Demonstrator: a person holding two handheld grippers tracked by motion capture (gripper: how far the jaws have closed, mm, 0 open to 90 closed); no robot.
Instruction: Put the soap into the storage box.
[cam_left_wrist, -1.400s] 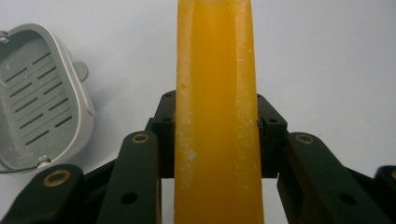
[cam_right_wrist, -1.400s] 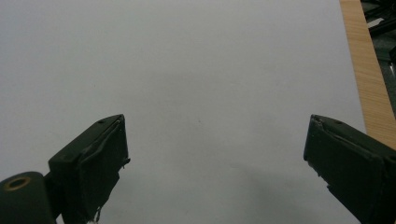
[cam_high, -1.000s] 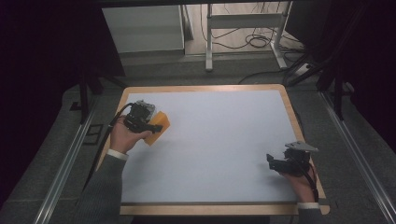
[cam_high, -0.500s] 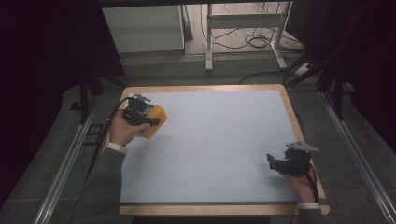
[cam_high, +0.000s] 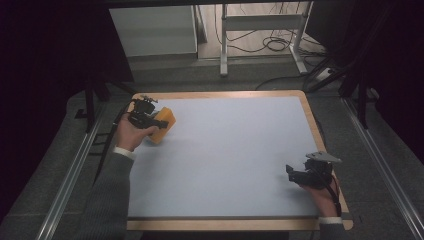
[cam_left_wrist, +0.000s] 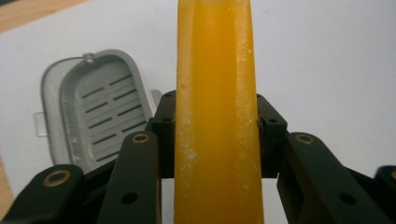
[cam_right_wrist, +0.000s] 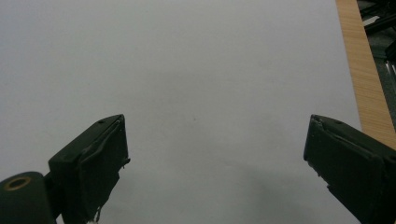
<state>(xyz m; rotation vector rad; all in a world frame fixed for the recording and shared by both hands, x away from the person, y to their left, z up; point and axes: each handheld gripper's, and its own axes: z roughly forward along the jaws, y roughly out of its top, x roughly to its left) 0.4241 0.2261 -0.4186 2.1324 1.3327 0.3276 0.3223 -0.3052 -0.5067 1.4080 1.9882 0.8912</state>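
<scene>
We see the left gripper (cam_high: 156, 121) clamped on an orange block (cam_high: 164, 124) at the far-left corner of the table (cam_high: 225, 150); in the left gripper view both black jaws press flat against the block (cam_left_wrist: 215, 112) from either side, so it is a firm grasp, not just a touch. Compared with the high view a second ago, the left hand (cam_high: 132, 135) has carried the block a little way toward the far edge of the table, and it now sits closer to the wooden rim than it did (small shift, but clear across the three high frames). Behind the block in the left gripper view lies a grey slotted tray (cam_left_wrist: 100, 107), resting flat on the white surface just beside the held block; we cannot tell from here whether the block touches it. We judge the shift means the block is being brought over to that tray, probably to set it in or beside it, so placement is not yet done. The right gripper (cam_high: 300, 175) rests near the right front of the table, same spot as in the earlier frames; in the right gripper view its jaws stand wide apart with nothing between them, plain white surface beyond, so it is idle for now.
</scene>
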